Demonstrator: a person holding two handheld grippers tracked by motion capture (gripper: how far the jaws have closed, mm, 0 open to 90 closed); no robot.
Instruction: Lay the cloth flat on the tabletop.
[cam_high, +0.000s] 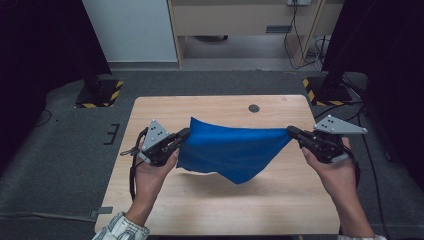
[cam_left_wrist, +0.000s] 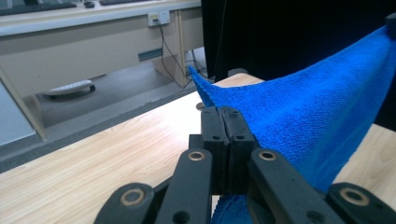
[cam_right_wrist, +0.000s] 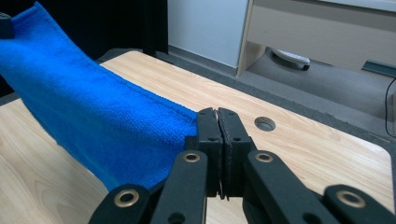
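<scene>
Left gripper (cam_left_wrist: 223, 114): jaws clenched on one top corner of the blue towel (cam_high: 232, 150); in the left gripper view the pads meet with terry pile pinched between them and a pointed tip of cloth standing up just beyond. Right gripper (cam_right_wrist: 217, 114): jaws likewise clamped on the opposite corner, cloth edge running away from the pads.

High view: towel stretched between left gripper (cam_high: 184, 134) and right gripper (cam_high: 291, 131), top edge taut, lower part sagging to a point above the wooden table (cam_high: 210, 200), its shadow below it.

No legible writing or brand on towel or grippers. High view alone gives the yellow-black striped bases (cam_high: 100, 93) on the floor. Right gripper view shows the table's round hole (cam_right_wrist: 265, 123). Left gripper view shows a wall socket (cam_left_wrist: 158, 18) on the far desk, markings unreadable.
</scene>
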